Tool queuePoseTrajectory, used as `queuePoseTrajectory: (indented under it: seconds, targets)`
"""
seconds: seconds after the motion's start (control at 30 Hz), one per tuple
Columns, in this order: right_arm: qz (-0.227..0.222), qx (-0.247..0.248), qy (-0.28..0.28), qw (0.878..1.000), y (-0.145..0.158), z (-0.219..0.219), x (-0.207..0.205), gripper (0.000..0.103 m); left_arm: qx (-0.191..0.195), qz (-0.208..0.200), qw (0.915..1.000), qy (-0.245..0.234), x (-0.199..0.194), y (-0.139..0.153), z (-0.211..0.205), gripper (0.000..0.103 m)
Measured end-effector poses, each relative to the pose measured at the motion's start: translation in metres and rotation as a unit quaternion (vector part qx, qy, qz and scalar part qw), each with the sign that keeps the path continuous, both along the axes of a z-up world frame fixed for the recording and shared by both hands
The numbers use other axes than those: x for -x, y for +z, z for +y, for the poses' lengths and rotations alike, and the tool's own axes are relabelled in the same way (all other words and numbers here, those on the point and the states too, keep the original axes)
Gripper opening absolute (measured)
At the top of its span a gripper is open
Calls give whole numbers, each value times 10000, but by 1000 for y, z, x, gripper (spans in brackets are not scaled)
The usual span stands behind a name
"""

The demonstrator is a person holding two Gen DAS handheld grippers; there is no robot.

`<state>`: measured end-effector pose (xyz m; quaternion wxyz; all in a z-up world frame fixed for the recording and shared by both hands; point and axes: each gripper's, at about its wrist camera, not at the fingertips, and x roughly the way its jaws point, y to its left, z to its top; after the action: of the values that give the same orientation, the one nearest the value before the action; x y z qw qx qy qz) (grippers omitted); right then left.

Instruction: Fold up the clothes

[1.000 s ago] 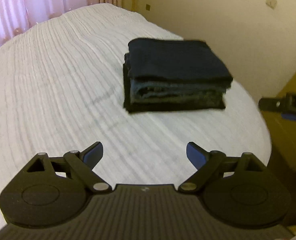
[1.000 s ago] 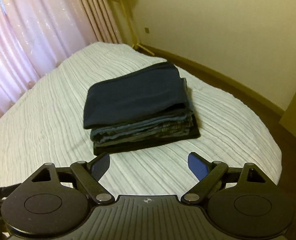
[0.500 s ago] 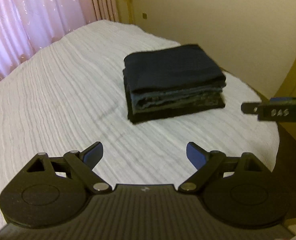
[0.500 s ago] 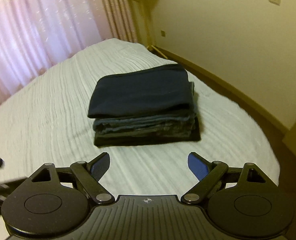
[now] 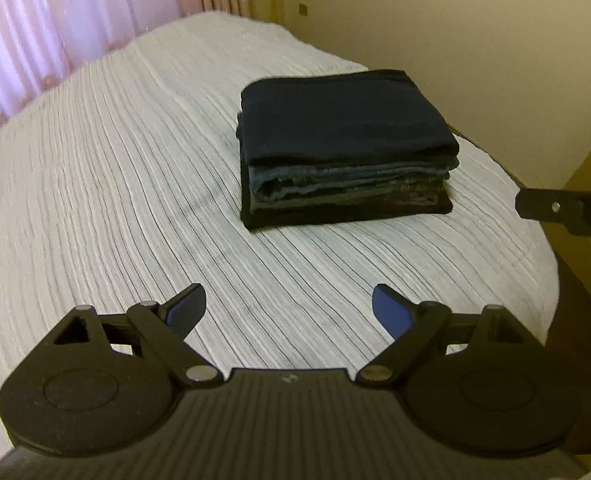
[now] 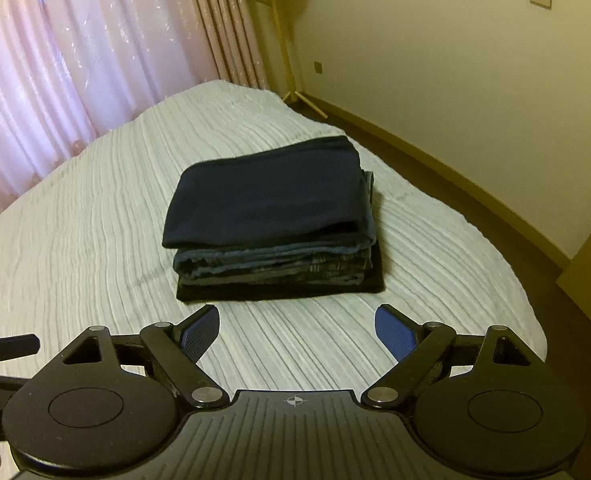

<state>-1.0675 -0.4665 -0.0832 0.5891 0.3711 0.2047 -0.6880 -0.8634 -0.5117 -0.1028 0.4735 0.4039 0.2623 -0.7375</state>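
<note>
A neat stack of folded dark clothes (image 5: 345,152) (image 6: 273,220) lies on the white ribbed bed cover (image 5: 115,184) (image 6: 75,232), a navy piece on top and a black one at the bottom. My left gripper (image 5: 289,310) hovers open over bare cover, short of the stack and to its left, holding nothing. My right gripper (image 6: 297,330) is open too, just in front of the stack's near edge, with nothing between its fingers. Part of the right tool shows at the right edge of the left wrist view.
Pink curtains (image 6: 55,60) hang behind the bed on the left. A cream wall (image 6: 455,80) with sockets runs along the right, with dark floor (image 6: 575,320) between it and the bed's edge. A wooden stand (image 6: 291,80) leans in the far corner.
Both grippers have drawn back and risen from the stack, so more wall and curtain show. The stack has stayed where it was. Both jaws stayed open.
</note>
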Motion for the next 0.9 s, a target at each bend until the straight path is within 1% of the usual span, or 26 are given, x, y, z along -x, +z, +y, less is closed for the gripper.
queuePoseTrajectory:
  seconds: [0.27, 0.47, 0.7, 0.9]
  targets:
    - [24, -38, 62, 10000, 1, 0, -2, 88, -87, -139, 9999, 4, 2, -8, -1, 88]
    - [113, -57, 151, 9998, 1, 0, -9, 88, -33, -83, 10000, -23, 2, -6, -1, 88]
    - [281, -35, 244, 9993, 6, 1, -17, 88, 95, -128, 9999, -37, 3, -4, 1, 88]
    - [468, -51, 132, 9988, 5, 2, -18, 88, 144, -173, 9997, -80, 4, -3, 0, 88]
